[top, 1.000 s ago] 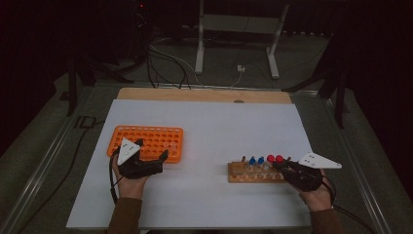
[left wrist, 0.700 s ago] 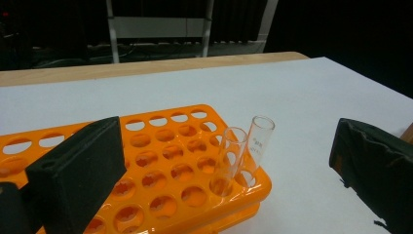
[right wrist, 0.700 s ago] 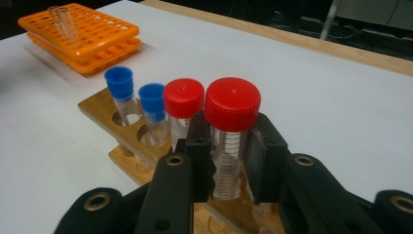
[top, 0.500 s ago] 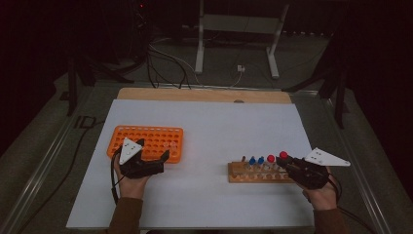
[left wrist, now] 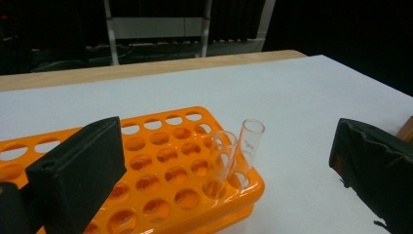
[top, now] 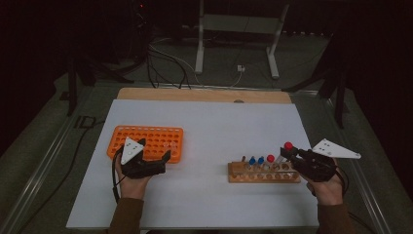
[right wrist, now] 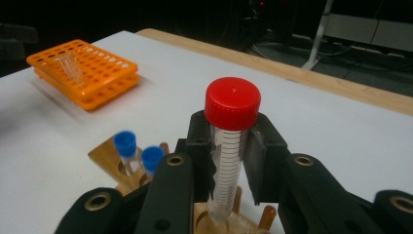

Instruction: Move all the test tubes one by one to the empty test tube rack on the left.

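The tube with the red cap (right wrist: 232, 146) is clamped between the two black pads of my right gripper (right wrist: 229, 161). It is a clear plastic tube with fine black lines printed across it, and its cap is round, smooth and bright red. It stands almost upright, and its lower end is just above the wooden rack (top: 263, 171); I cannot tell whether it touches the rack. The wooden rack is a low brown block with round holes and small pegs. In this rack, to the left of my tube, stand two tubes with blue caps (right wrist: 139, 151), and in the high view one more red cap (top: 270, 158) is there.

Well to the left of the wooden rack lies an orange plastic rack (top: 148, 143), flat, with many round holes. Two clear open glass tubes (left wrist: 236, 156) lean in its corner. My left gripper (top: 146, 163) is at the near edge of this orange rack, its pads apart, with nothing between them. All lies on a white matte table (top: 219, 122).
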The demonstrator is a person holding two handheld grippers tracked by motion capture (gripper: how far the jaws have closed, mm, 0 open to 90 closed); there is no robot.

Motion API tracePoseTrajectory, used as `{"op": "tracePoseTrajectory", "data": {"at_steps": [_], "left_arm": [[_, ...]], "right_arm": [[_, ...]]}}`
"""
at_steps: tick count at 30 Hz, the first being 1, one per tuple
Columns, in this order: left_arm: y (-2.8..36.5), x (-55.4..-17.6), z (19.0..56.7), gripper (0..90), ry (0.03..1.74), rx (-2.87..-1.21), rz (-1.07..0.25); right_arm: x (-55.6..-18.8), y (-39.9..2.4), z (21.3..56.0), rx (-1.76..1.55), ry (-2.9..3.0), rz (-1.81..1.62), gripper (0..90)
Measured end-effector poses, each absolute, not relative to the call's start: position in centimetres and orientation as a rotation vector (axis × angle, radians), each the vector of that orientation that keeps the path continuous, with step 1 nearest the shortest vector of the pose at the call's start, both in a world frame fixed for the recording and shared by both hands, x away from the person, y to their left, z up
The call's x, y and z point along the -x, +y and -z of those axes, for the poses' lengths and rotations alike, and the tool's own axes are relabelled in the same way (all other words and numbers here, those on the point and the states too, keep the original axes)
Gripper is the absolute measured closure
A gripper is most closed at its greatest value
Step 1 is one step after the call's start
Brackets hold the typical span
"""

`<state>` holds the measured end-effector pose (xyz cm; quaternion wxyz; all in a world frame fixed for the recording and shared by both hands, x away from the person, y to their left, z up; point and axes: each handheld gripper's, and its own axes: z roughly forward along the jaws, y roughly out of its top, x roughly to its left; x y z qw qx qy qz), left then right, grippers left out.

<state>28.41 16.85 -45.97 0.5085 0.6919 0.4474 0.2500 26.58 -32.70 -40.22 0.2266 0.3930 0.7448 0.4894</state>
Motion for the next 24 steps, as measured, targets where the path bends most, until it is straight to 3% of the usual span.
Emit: {"op": "tracePoseTrajectory", "data": {"at_steps": [9, 24], "left_arm": [[15.6, -28.4, 44.8, 0.5, 1.035, -1.679, -0.573], [11.4, -28.5, 43.3, 1.0, 0.913, -1.737, -0.511]], "right_arm": [[-28.0, -31.9, 38.5, -1.061, 2.04, -1.333, 74.6], [-29.8, -26.3, 37.5, -1.02, 2.067, -1.4, 74.6]]}}
